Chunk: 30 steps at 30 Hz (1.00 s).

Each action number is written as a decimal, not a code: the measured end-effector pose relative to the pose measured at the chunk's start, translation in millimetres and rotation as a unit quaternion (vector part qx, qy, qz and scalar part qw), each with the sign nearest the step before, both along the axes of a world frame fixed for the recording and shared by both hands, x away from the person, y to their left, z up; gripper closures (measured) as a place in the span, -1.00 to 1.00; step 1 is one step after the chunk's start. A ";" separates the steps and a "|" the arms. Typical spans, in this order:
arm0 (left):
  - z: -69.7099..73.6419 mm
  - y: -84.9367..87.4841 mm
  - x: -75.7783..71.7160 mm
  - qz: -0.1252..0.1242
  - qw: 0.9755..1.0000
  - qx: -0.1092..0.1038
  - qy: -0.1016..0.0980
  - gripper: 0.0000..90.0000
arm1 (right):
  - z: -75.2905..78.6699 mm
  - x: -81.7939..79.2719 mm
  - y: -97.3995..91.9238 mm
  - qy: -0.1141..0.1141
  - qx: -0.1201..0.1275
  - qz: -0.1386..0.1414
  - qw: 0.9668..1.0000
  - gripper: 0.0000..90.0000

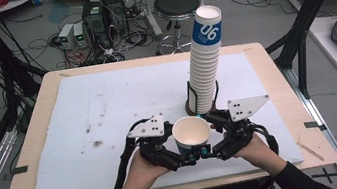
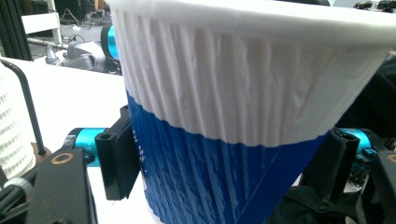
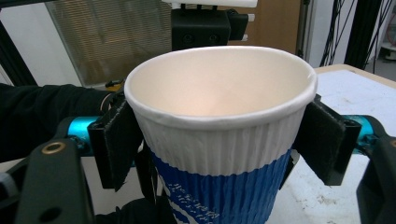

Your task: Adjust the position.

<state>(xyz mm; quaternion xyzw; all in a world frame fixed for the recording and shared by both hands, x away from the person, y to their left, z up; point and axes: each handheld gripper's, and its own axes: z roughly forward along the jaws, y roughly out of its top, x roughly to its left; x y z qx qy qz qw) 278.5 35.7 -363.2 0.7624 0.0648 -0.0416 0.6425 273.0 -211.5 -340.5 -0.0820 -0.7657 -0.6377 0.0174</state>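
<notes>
Risk first, from the high view: we have one cup (image 1: 191,134) held above the bench (image 1: 108,108) between the left hand-held gripper (image 1: 190,159) and the right hand-held gripper (image 1: 206,152), just before the stack (image 1: 205,68). If both pull apart, the paper could crush or tear.

Left gripper view: our jaws clamp the blue lower wall of the cup (image 2: 224,140).

Right gripper view: our pads (image 3: 322,140) press the cup (image 3: 219,121) under its rim; an uneven release could tip it.
</notes>
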 end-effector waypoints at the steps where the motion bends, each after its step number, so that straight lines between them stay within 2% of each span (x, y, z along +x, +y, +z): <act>1: 0.0 0.0 -0.3 0.001 1.000 -0.001 0.001 -0.45 | -0.1 -0.3 0.0 0.000 0.001 0.001 1.000 -0.51; 7: 0.9 2.0 0.6 0.001 1.000 0.001 -0.004 -0.45 | 0.1 -0.3 -1.3 -0.002 0.005 -0.002 1.000 -0.58; 17: 6.2 13.7 4.4 0.018 1.000 -0.007 -0.009 -0.45 | 2.8 4.2 -13.5 -0.008 0.007 -0.016 1.000 -0.58; 24: 11.0 19.5 4.3 0.029 0.999 -0.016 -0.012 -0.45 | -0.5 7.0 -18.4 -0.017 -0.005 -0.023 1.000 -0.58; 30: 14.3 22.1 3.3 0.034 0.999 -0.026 -0.015 -0.45 | -7.2 7.6 -14.2 -0.015 -0.026 -0.022 0.999 -0.58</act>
